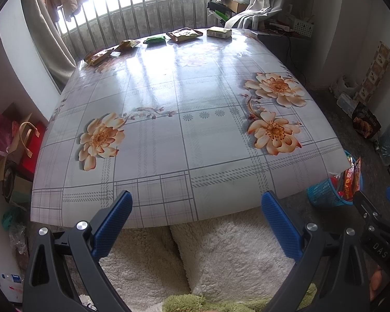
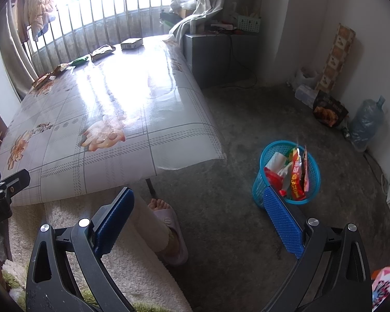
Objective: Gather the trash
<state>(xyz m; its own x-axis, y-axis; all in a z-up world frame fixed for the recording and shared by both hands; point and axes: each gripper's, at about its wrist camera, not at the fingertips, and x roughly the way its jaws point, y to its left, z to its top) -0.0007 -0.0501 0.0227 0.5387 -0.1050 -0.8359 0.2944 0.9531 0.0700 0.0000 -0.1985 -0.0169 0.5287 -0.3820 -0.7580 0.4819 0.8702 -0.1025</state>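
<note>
Left wrist view showed my left gripper (image 1: 196, 199) spread wide and empty over the table (image 1: 169, 135); my right gripper (image 2: 197, 195), likewise agape, held nothing beside the blue basket (image 2: 265, 156).

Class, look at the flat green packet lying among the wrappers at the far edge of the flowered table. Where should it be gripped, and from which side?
Grip the flat green packet across its narrow width, coming down from above on the near side with the open left hand-held gripper. It lies flat on the glossy flowered table with wrappers spaced either side, so a low sideways approach would probably only push it along.
</note>
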